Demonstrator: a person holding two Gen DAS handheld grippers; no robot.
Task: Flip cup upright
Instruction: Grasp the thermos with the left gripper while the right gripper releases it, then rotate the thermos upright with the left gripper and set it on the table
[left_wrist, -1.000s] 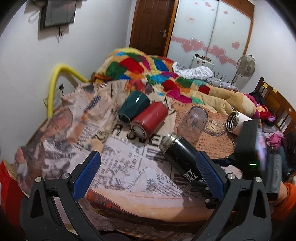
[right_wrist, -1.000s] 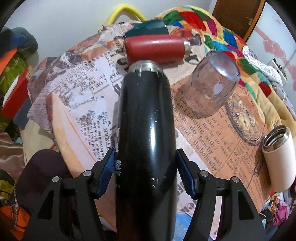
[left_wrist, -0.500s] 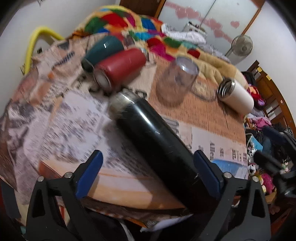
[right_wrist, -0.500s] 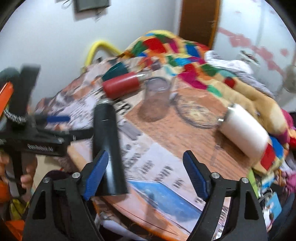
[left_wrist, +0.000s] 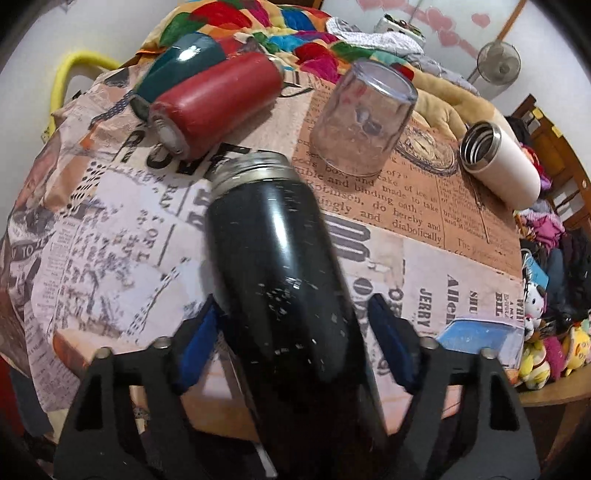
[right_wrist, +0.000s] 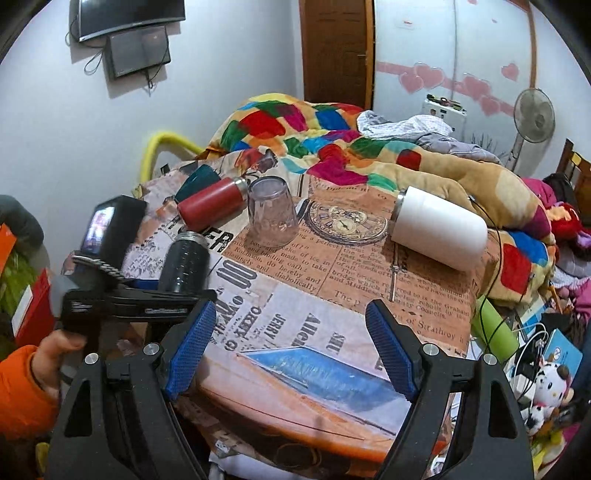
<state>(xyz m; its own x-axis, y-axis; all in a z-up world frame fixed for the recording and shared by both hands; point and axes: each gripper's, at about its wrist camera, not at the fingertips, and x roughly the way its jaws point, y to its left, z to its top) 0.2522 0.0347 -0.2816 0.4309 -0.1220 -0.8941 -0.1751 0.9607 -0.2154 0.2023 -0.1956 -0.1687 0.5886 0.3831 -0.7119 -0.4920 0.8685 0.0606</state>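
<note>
A black flask (left_wrist: 280, 266) with a steel rim sits between the fingers of my left gripper (left_wrist: 291, 332), tilted with its mouth pointing away over the table. The blue pads are close on both sides of it; the right pad (left_wrist: 388, 339) shows a small gap. In the right wrist view the flask (right_wrist: 183, 264) stands nearly upright at the table's left edge, held in the left gripper (right_wrist: 140, 295). My right gripper (right_wrist: 291, 343) is open and empty above the table's front edge.
The table (right_wrist: 332, 295) has a newspaper-print cloth. On it lie a red flask (left_wrist: 218, 107), a teal cup (left_wrist: 184, 62) and a white flask (left_wrist: 498, 162) on their sides. A clear glass (left_wrist: 362, 114) stands mouth down. A bed with a colourful quilt (right_wrist: 295, 122) lies behind.
My right gripper has let go of the black flask and pulled back to the right. My left gripper has moved in and closed around the flask, which now stands more upright.
</note>
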